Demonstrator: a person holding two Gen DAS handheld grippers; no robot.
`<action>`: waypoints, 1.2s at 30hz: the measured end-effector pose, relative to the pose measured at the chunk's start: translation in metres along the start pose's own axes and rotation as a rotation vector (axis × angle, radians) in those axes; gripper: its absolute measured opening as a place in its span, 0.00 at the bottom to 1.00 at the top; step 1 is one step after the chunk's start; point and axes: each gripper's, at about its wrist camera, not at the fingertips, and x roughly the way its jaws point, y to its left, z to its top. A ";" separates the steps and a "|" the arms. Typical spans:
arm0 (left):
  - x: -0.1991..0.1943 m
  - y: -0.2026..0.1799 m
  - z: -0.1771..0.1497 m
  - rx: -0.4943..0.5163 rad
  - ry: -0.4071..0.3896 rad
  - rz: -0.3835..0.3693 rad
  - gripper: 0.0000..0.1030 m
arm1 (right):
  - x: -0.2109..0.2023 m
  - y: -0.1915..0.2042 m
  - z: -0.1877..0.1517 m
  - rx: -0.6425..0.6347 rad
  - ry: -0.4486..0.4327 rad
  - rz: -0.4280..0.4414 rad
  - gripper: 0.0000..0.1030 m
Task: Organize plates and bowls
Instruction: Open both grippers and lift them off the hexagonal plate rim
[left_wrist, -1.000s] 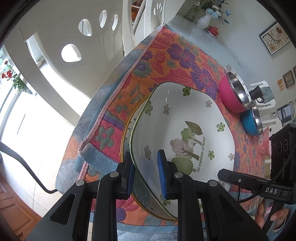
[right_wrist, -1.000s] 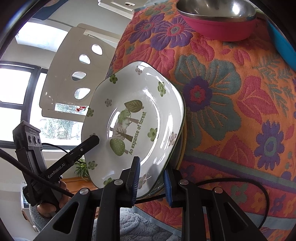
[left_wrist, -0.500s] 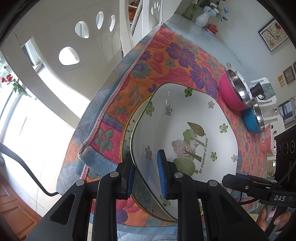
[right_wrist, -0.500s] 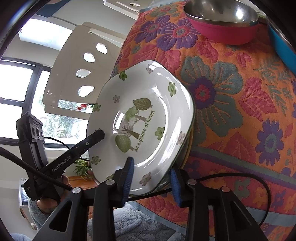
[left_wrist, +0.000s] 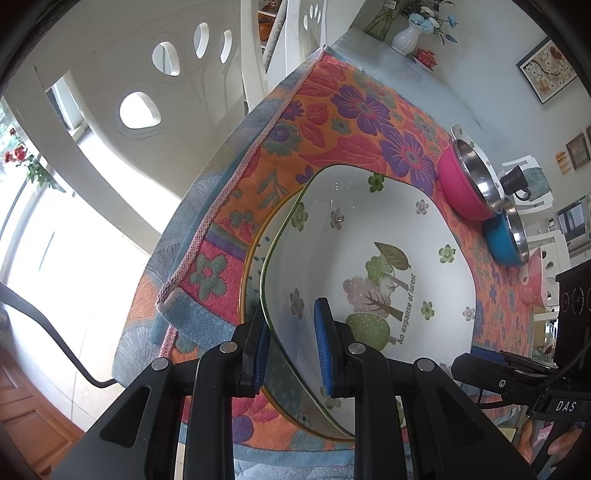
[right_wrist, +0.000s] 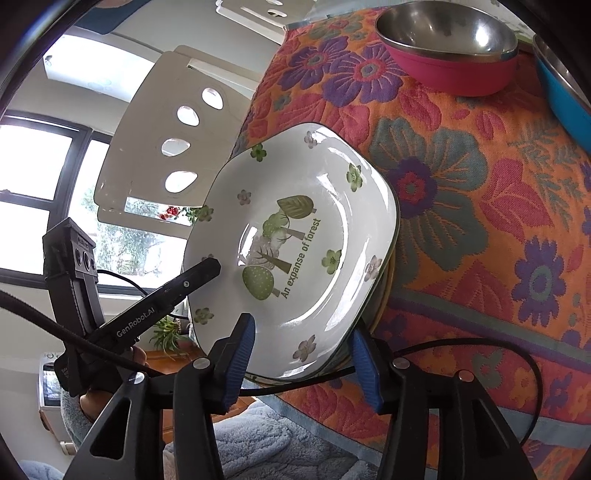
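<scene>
A white squarish plate with a forest print lies on a round yellow-rimmed plate near the table's corner. It also shows in the right wrist view. My left gripper is shut on the white plate's near rim, one pad inside, one outside. My right gripper is open, its pads standing apart on either side of the plate's rim and not touching it. A pink bowl and a blue bowl stand farther along the table.
The table wears a flowered orange cloth. White chairs with oval holes stand close against the table's edge. A black cable crosses below the plate. A vase of flowers stands at the far end.
My right gripper has opened wide and let go of the white plate's rim. My left gripper keeps its hold; the plate has barely moved.
</scene>
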 end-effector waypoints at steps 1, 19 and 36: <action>0.000 0.000 0.000 -0.001 0.000 0.000 0.18 | -0.001 0.001 -0.001 -0.004 -0.002 -0.004 0.50; 0.004 -0.007 0.005 0.003 0.016 0.038 0.22 | -0.031 -0.029 -0.021 0.083 -0.083 -0.001 0.68; -0.003 -0.042 0.038 0.178 -0.047 0.234 0.25 | -0.075 -0.088 -0.057 0.297 -0.207 -0.013 0.73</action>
